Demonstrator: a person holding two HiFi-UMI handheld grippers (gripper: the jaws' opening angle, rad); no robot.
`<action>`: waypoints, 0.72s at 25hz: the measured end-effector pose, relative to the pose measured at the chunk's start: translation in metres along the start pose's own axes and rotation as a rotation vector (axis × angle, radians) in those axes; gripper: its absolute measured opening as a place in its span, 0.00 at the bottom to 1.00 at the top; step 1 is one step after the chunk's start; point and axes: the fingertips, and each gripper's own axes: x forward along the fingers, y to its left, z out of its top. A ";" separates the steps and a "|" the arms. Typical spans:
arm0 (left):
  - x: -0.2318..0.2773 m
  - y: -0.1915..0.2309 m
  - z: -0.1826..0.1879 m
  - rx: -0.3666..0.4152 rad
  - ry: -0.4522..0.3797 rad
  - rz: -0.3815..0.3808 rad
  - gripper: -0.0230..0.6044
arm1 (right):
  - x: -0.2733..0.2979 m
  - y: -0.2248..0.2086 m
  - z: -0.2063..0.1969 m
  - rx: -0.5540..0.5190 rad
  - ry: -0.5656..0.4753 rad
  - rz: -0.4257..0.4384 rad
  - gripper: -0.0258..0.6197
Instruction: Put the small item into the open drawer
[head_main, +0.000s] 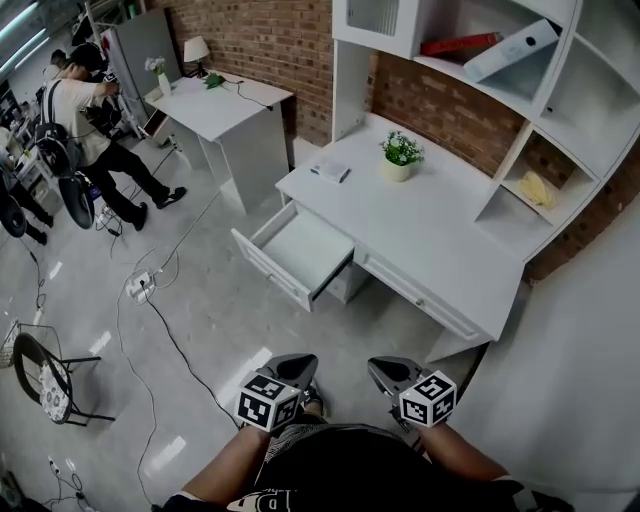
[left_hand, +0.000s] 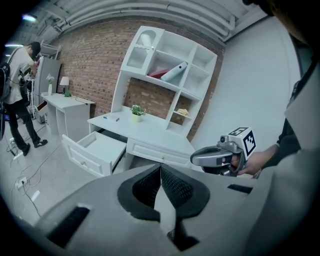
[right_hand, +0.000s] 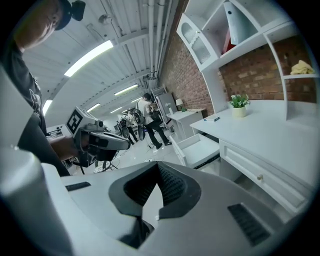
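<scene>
The matte white surface (head_main: 440, 240) carries a rectangular open drawer (head_main: 300, 250) pulled out at its front, a shallow white box showing a smooth floor. The small item (head_main: 330, 172), flat and pale with a blue edge, lies on the surface just behind the drawer, with a leafy plant (head_main: 400, 155) in a round pale pot farther behind it. Well in front of the drawer, the left hand-held gripper (left_hand: 160, 172) and right hand-held gripper (right_hand: 159, 170) each have ribbed dark pads pressed together, holding nothing
</scene>
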 end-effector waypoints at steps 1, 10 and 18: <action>0.003 0.007 0.006 0.001 -0.001 -0.001 0.07 | 0.006 -0.004 0.007 0.000 0.000 -0.003 0.05; 0.019 0.084 0.066 0.018 -0.025 -0.011 0.07 | 0.075 -0.032 0.065 -0.013 0.010 -0.018 0.05; 0.025 0.159 0.104 0.006 -0.058 0.006 0.07 | 0.138 -0.052 0.110 -0.039 0.037 -0.032 0.05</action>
